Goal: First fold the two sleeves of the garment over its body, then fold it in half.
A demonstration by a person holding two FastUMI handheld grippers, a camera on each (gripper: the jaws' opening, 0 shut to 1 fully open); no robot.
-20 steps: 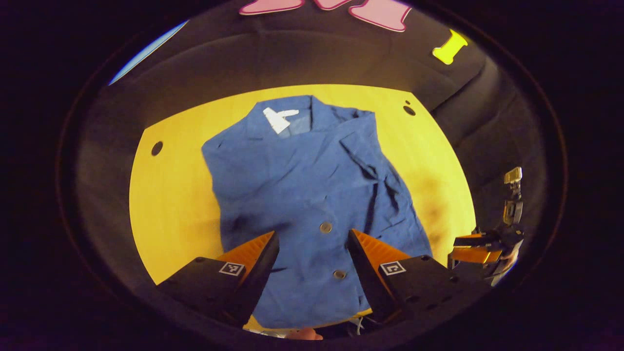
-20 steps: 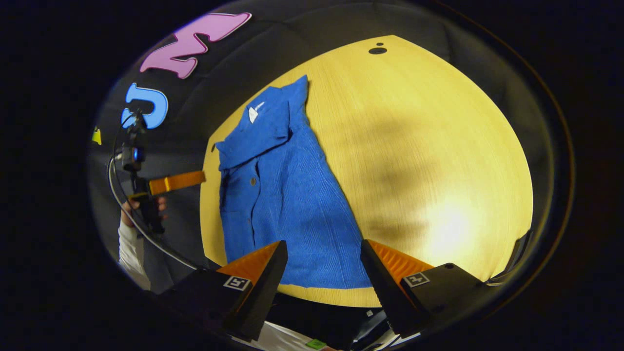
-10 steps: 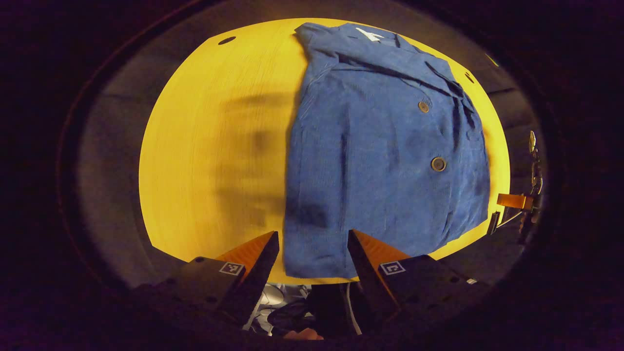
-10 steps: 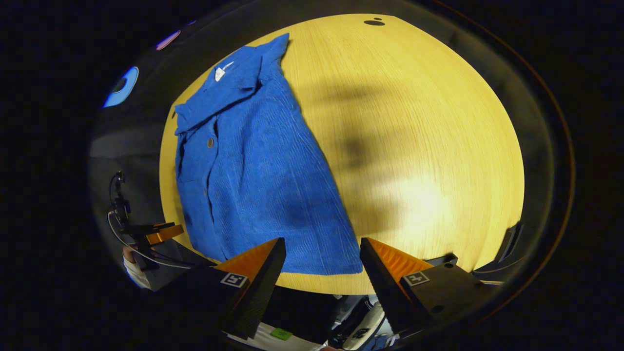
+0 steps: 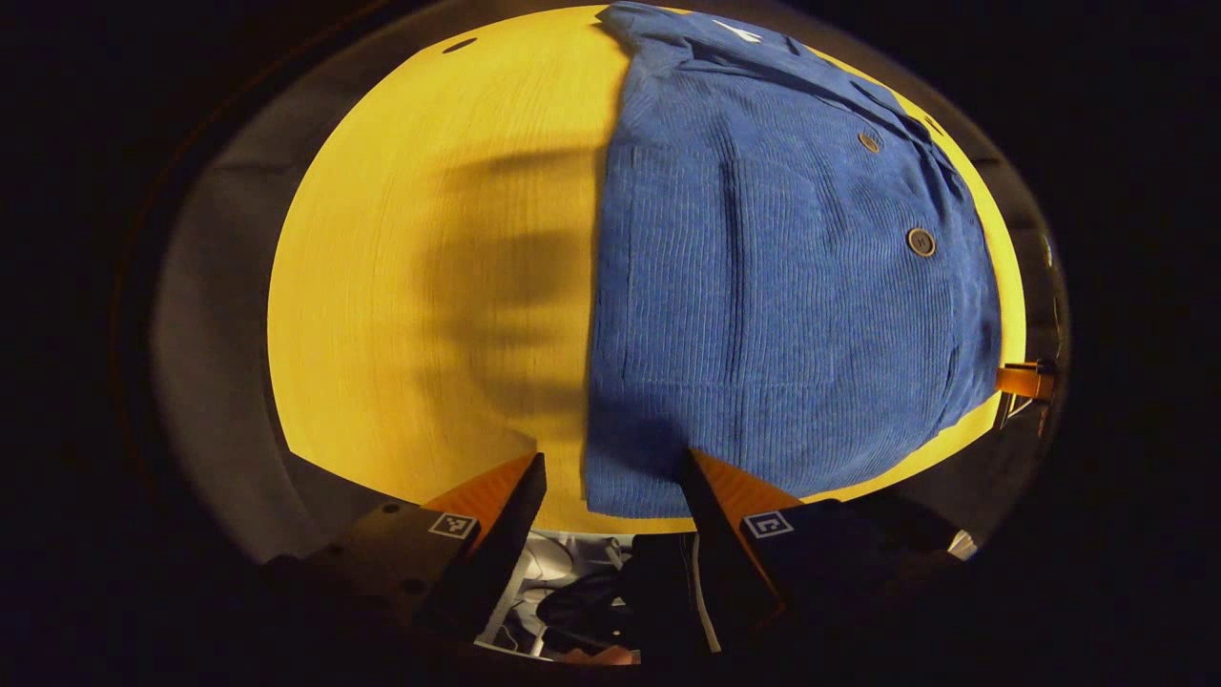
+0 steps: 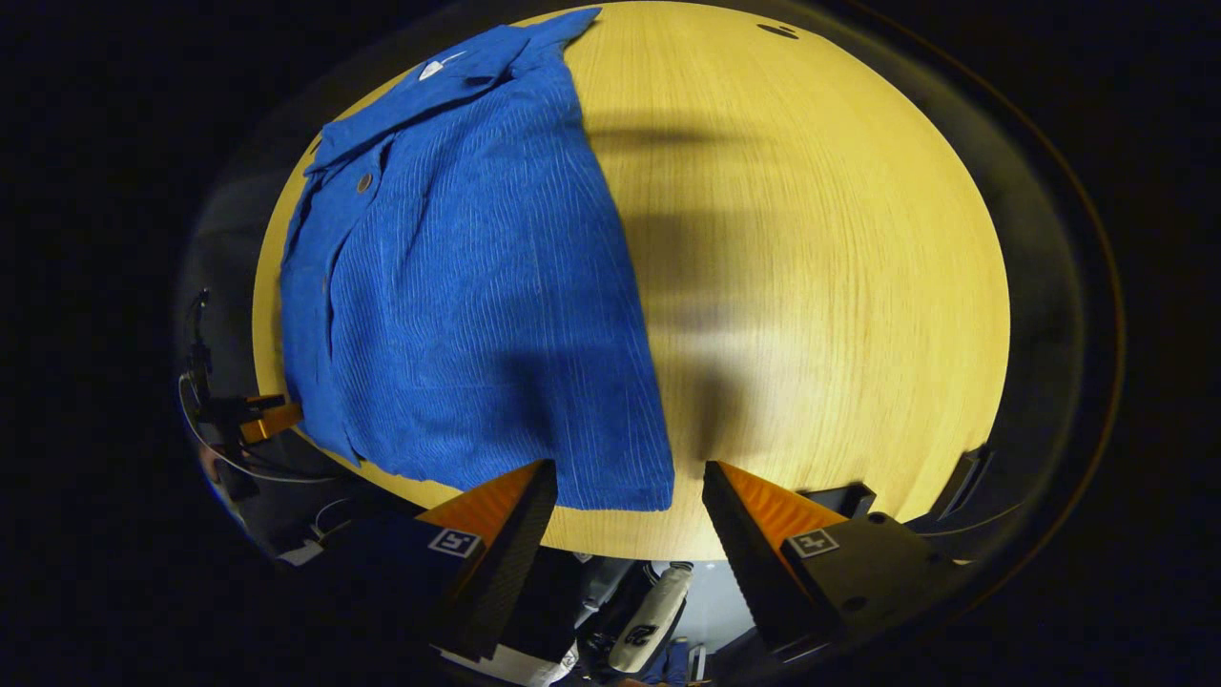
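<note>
A blue corduroy shirt (image 5: 782,286) lies flat on the round yellow table (image 5: 420,286), collar far, hem near, sleeves tucked over its body. My left gripper (image 5: 610,477) hangs open just above the hem's left corner at the table's near edge. In the right gripper view the same shirt (image 6: 477,277) covers the left half of the table (image 6: 820,248). My right gripper (image 6: 625,482) is open above the hem's right corner. The other gripper (image 6: 258,420) shows small at the left edge, and the right one (image 5: 1025,382) shows at the far right of the left gripper view.
Beyond the near table edge I see shoes and floor clutter (image 6: 639,611) below. Dark holes (image 6: 780,31) mark the tabletop near its far rim. Shadows of the grippers fall on the bare wood beside the shirt.
Both grippers have dropped and tipped down toward the shirt's hem corners at the near table edge. The shirt has not moved. Both stay open.
</note>
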